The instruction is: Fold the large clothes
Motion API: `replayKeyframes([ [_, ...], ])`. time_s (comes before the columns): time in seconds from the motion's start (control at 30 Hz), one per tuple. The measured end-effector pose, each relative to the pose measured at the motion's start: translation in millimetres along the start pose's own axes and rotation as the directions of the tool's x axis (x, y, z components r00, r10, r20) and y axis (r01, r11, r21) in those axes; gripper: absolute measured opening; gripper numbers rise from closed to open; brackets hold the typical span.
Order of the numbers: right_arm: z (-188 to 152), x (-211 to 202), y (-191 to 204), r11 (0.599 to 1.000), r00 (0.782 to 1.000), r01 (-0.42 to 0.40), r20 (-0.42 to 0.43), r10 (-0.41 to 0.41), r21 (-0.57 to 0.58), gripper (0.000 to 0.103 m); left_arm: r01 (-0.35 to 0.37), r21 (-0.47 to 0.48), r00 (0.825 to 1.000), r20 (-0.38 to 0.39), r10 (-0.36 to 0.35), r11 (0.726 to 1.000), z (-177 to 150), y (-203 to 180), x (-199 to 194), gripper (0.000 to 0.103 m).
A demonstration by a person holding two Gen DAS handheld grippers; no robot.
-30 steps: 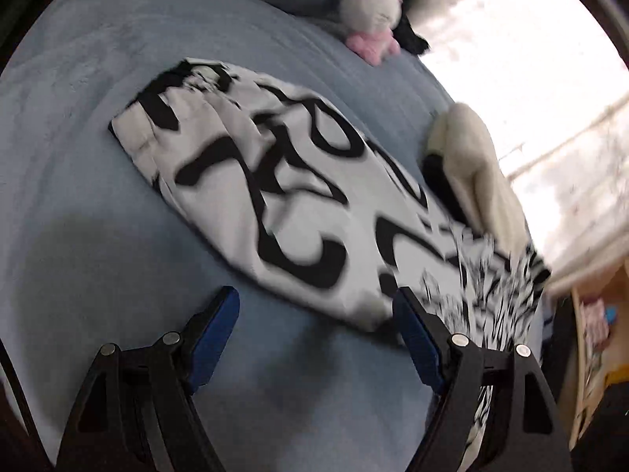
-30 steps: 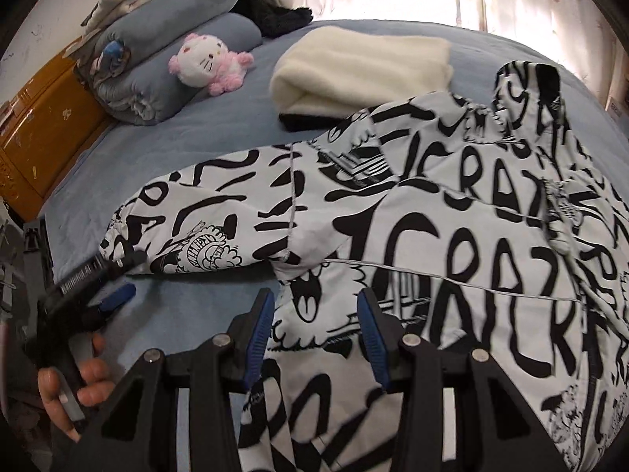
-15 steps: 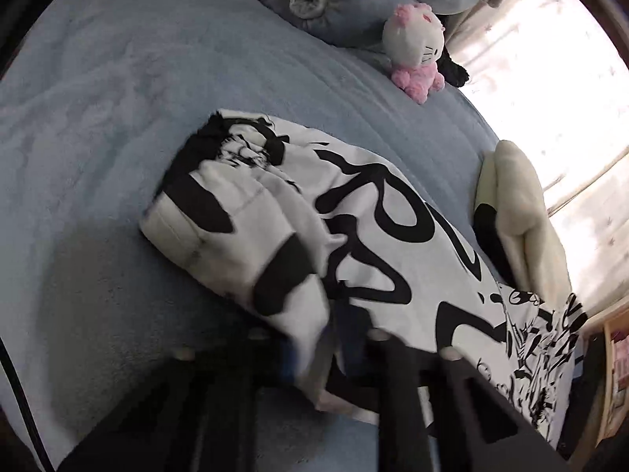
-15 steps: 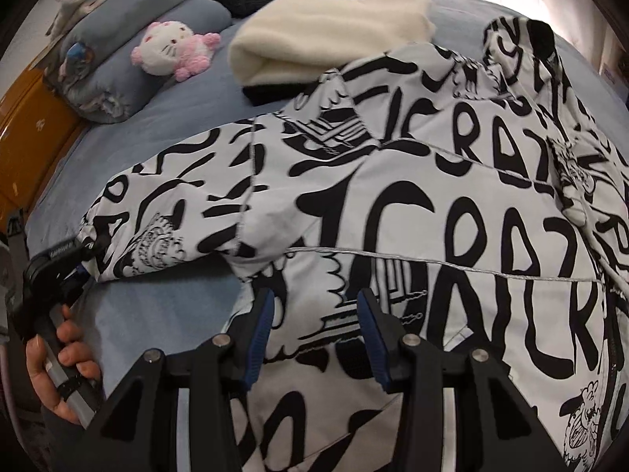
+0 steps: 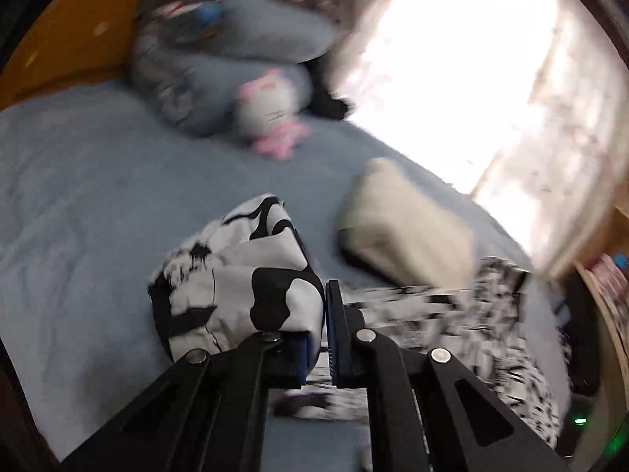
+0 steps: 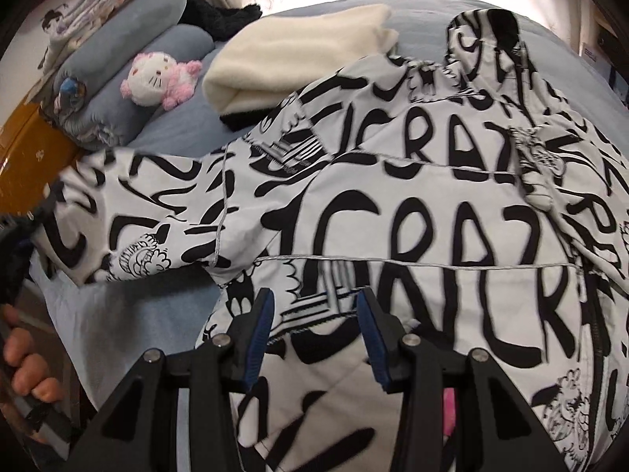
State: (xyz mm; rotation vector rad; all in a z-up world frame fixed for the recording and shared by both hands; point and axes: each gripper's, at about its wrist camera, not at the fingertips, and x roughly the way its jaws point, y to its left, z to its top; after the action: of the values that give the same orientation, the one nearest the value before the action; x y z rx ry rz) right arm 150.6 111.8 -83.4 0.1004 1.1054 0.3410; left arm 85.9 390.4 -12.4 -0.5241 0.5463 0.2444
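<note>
A white jacket with black lettering (image 6: 393, 216) lies spread on the blue bed (image 5: 78, 196). My left gripper (image 5: 324, 314) has its jaws closing tight on the jacket's sleeve cuff (image 5: 243, 287), which is bunched up and lifted off the bed. In the right wrist view that sleeve (image 6: 129, 212) stretches to the left, toward the person's hand (image 6: 23, 365). My right gripper (image 6: 314, 303) hovers low over the jacket's body near its hem. Its fingers stand apart, with flat fabric below them and nothing pinched.
A folded cream garment (image 6: 298, 51) lies beside the jacket's far edge. A white and pink plush toy (image 6: 157, 78) leans on stacked grey-blue pillows (image 6: 129, 39) by the wooden headboard (image 5: 78, 39). A bright curtained window fills the far side.
My left gripper went from wide open in front of the sleeve to shut on its cuff, then rose with it. The right gripper slid slightly across the jacket, still equally open.
</note>
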Motion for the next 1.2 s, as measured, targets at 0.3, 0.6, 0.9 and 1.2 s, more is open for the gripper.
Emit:
replayKeyframes([
  [0.3, -7.1, -46.8, -76.1, 0.993, 0.996, 0.025, 0.082, -0.035, 0.116, 0.044, 0.268, 0.232, 0.962, -0.11, -0.248, 0.935, -30.0, -174.4, -3.5, 0.006],
  [0.6, -32.2, -81.0, -177.5, 0.954, 0.987, 0.102, 0.088, -0.131, 0.281, 0.044, 0.352, 0.341, 0.89, -0.41, -0.199, 0.872, -147.0, -285.5, 56.8, 0.009],
  [0.9, -53.4, -95.6, -230.3, 0.934, 0.984, 0.117, 0.089, -0.156, 0.339, 0.044, 0.359, 0.35, 0.828, -0.548, -0.122, 0.865, -210.0, -299.5, 74.0, 0.059],
  [1.2, -57.7, -107.2, -229.0, 0.941, 0.985, 0.08, 0.117, -0.124, 0.329, 0.044, 0.336, 0.423, 0.868, -0.486, -0.102, 0.841, -193.9, -306.4, 37.7, 0.075],
])
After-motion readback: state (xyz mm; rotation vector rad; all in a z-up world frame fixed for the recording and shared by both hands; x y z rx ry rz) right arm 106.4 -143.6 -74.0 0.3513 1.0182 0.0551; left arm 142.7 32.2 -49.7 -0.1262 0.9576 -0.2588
